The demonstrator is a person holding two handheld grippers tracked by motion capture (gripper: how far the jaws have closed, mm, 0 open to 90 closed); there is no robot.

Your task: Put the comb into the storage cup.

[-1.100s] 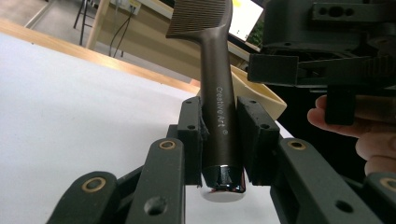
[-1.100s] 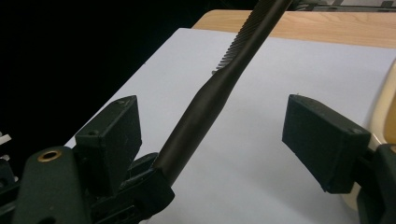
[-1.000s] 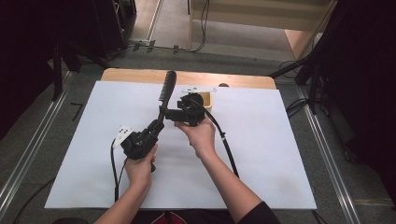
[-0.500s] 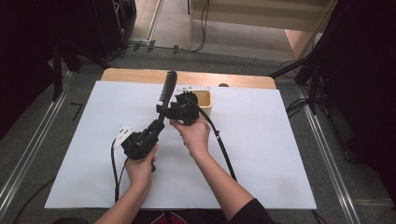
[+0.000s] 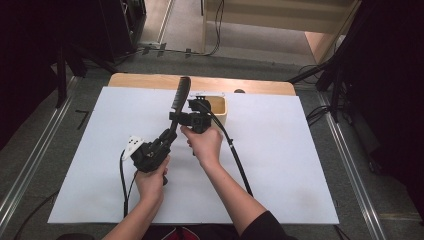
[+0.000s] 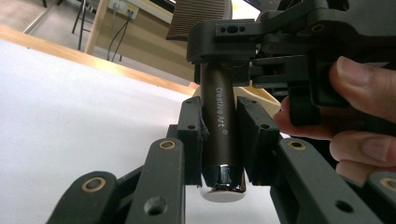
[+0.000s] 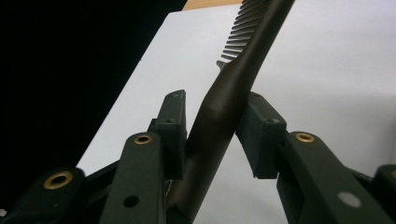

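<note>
A dark brown comb (image 5: 183, 92) with a round handle marked "Creative Art" (image 6: 219, 121) is held tilted above the white sheet, teeth end pointing away toward the table's far edge. My left gripper (image 5: 169, 135) is shut on the lower end of the handle (image 6: 219, 140). My right gripper (image 5: 177, 118) comes in from the right and clamps the handle just above the left one. In the right gripper view its two pads press both sides of the handle (image 7: 219, 116), with the teeth (image 7: 238, 32) rising beyond.
A small open wooden box (image 5: 223, 111) stands just behind the right gripper near the far edge. A large white sheet (image 5: 310, 165) covers the wooden table (image 5: 150, 80). Cables trail from both grippers toward the person.
The right gripper has shifted slightly left and closed in on the comb's handle above the left gripper. The left hand and comb have barely moved.
</note>
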